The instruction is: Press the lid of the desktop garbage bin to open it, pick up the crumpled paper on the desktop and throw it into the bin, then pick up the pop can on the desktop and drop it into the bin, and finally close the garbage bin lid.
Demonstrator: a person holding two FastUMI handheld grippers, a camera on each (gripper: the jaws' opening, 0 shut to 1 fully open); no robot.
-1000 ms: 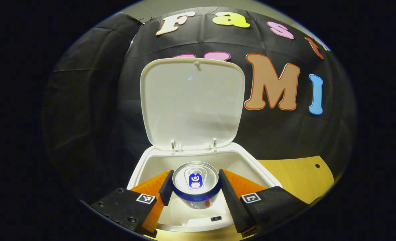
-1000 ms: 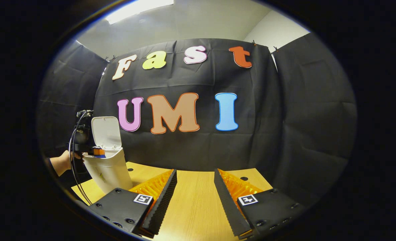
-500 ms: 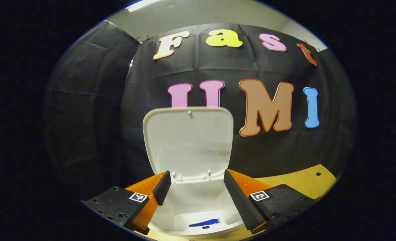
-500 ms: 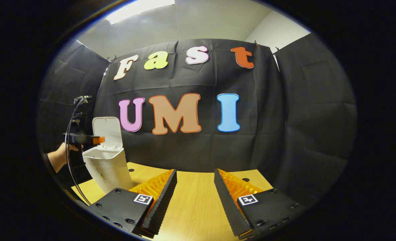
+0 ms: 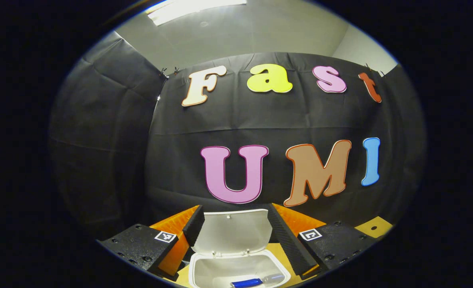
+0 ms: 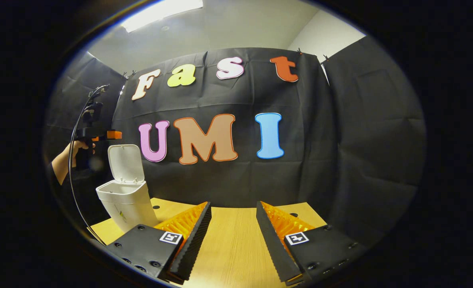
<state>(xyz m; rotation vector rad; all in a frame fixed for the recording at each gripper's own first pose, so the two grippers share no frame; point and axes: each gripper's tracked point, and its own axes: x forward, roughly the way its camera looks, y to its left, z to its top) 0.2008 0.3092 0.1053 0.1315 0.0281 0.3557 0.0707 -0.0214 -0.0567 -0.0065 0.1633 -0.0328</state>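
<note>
Hovering above the white garbage bin (image 5: 204, 276), the left tongs (image 5: 233, 224) stand apart with nothing between their fingers; in the left gripper view the raised lid (image 5: 233, 233) shows through the gap between them, and below it the bin's open mouth. Inside the bin lies the pop can (image 5: 247, 283) on its side, its blue band and silvery end just visible near the front wall (the crumpled paper cannot be made out in there). In the right gripper view the same bin (image 6: 126, 202) stands on the wooden surface (image 6: 228, 244) at the far left, lid (image 6: 126, 162) tipped up and back, with the left tongs (image 6: 113, 135) held up above it and to its left by a hand (image 6: 76, 148), a black cable looping down from the device. The right tongs (image 6: 231, 230) are also apart and hold nothing, low over a bare stretch of the wooden surface, well apart from the bin. Black cloth walls close the booth behind, with a ceiling light above.
</note>
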